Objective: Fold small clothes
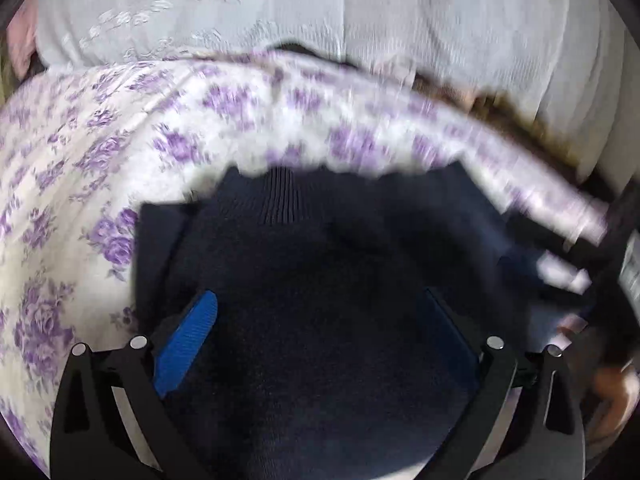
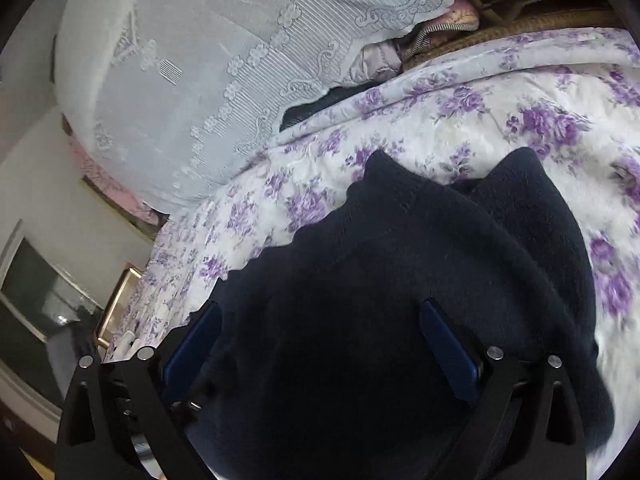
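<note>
Two claws over a dark navy knit garment (image 2: pixel 380 280) on a floral bed (image 1: pixel 80 160).
Left claw (image 1: pixel 320 336) and right claw (image 2: pixel 320 344) both gape wide, holding nothing; a shallow pinch could let the limp knit slip.

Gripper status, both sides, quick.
Left gripper: open, jaws spread over the navy sweater, gripping nothing.
Right gripper: open, jaws wide over the same navy sweater, gripping nothing.

Both tongs (image 1: pixel 320 320) (image 2: pixel 320 332) apparently spread wide.
</note>
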`<state>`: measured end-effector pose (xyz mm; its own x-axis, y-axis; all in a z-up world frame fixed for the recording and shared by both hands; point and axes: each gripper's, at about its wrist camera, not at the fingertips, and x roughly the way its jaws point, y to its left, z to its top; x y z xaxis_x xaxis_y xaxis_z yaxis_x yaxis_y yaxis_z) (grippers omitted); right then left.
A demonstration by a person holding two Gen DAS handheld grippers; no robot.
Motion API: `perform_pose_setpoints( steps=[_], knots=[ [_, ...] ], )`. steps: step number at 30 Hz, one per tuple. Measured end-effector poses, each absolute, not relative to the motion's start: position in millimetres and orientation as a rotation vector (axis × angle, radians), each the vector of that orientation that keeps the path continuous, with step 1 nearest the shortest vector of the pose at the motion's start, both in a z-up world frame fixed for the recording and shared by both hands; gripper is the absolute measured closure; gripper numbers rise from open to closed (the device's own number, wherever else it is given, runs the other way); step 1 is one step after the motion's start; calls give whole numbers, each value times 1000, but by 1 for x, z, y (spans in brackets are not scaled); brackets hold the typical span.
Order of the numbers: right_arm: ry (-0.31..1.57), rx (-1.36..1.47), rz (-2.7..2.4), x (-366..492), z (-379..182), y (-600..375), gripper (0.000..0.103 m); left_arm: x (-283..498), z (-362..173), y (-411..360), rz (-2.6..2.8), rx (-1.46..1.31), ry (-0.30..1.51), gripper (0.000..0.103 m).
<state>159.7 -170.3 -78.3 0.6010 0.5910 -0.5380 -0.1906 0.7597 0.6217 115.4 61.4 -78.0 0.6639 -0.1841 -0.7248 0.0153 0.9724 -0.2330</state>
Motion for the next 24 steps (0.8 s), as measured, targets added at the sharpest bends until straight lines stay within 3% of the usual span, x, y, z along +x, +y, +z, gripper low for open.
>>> perform_pose_setpoints(
  steps=[3,7,16,19,24],
  knots=[
    [768,432,401,151,-68,-168,4,115,-70,76,0,-211,800,5],
    [858,80,96,162,-98,-153,3,143,-117,93,109,-208,963,4],
    [734,-18,158,134,-64,-125,3,119,-92,120,18,-394,932,5],
    [815,-142,165,131,-86,-105,3,106,-100,129,21,-411,973,5],
    [816,-73,192,132,-86,-115,3,87,-105,118,48,-338,976,5]
  ],
)
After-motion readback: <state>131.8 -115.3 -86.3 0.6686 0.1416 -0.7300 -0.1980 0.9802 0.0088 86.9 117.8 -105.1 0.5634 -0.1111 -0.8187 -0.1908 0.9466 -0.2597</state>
